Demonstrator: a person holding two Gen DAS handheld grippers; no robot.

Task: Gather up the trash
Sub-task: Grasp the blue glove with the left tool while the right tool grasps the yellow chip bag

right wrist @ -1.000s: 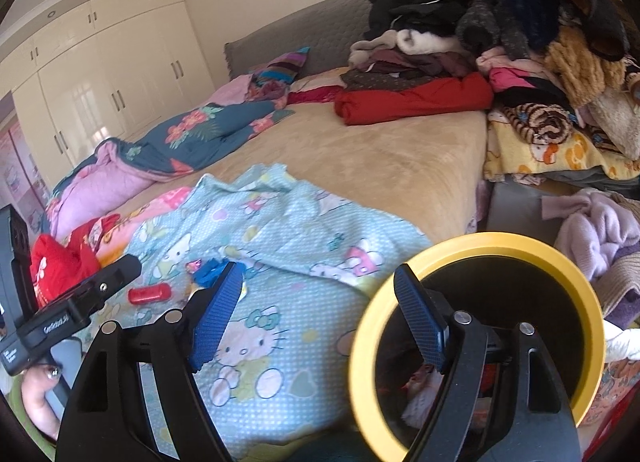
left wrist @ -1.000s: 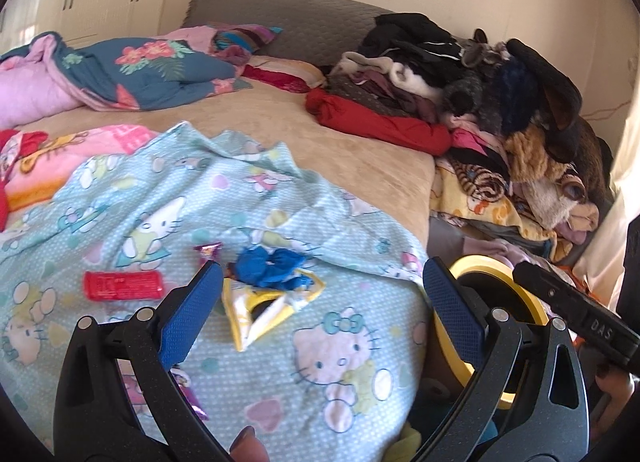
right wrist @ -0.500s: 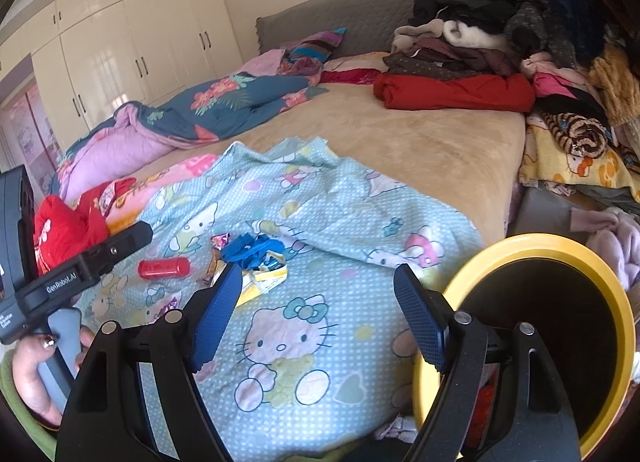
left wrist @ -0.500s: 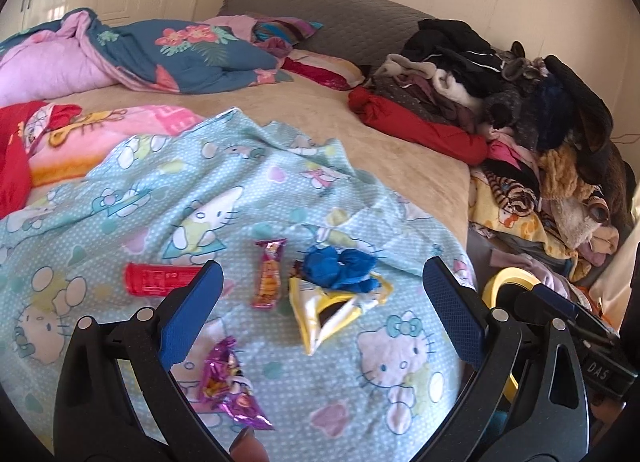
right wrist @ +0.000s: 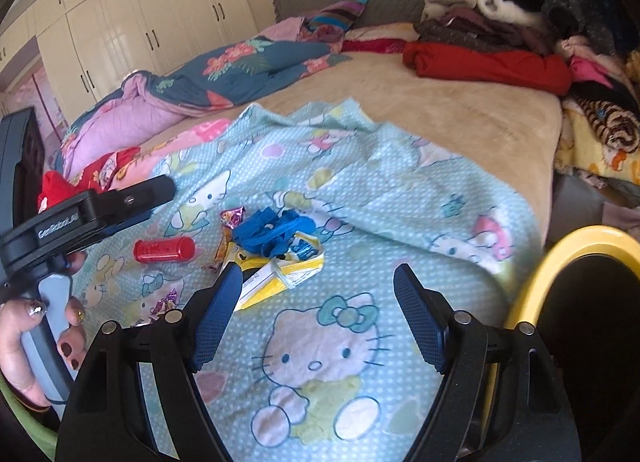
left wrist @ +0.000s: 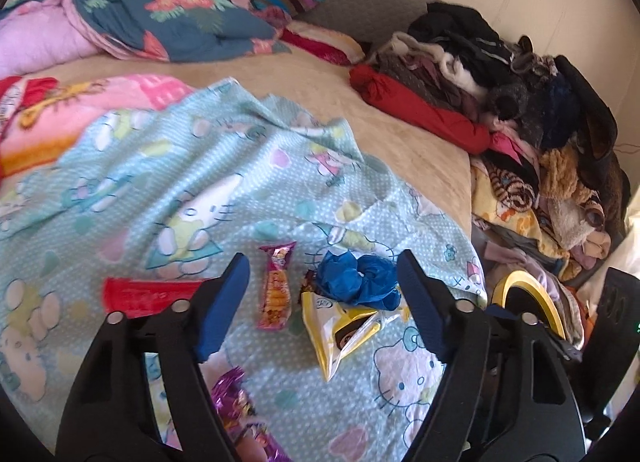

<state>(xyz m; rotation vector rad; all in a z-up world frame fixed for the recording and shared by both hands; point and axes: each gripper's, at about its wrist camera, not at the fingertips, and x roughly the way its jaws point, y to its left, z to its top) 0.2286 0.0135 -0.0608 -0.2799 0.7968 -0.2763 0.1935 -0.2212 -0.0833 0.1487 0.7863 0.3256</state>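
A: Litter lies scattered on a pale-blue cartoon-cat blanket (left wrist: 192,165) spread over a bed (left wrist: 420,149). What sits nearest the left tool (left wrist: 322,298)?

B: A pink-and-orange candy wrapper (left wrist: 276,286) lies on the blanket between its blue pads, with a crumpled blue wad (left wrist: 356,278) resting on a yellow-and-white snack packet (left wrist: 344,326) just beside it. The jaws are closing, pressing on nothing.

A: And off to the sides?

B: A red tube-shaped package (left wrist: 148,296) lies left of the left pad; a purple foil wrapper (left wrist: 232,394) sits lower, partly hidden by the tool's frame.

A: The right tool (right wrist: 318,312)?

B: Its jaws stand apart over bare blanket, holding nothing. The same pile lies just beyond its left pad. A yellow-rimmed bin (right wrist: 576,238) stands at the bed's right edge, and a hand (right wrist: 24,342) with dark-painted nails grips the left tool's handle at far left.
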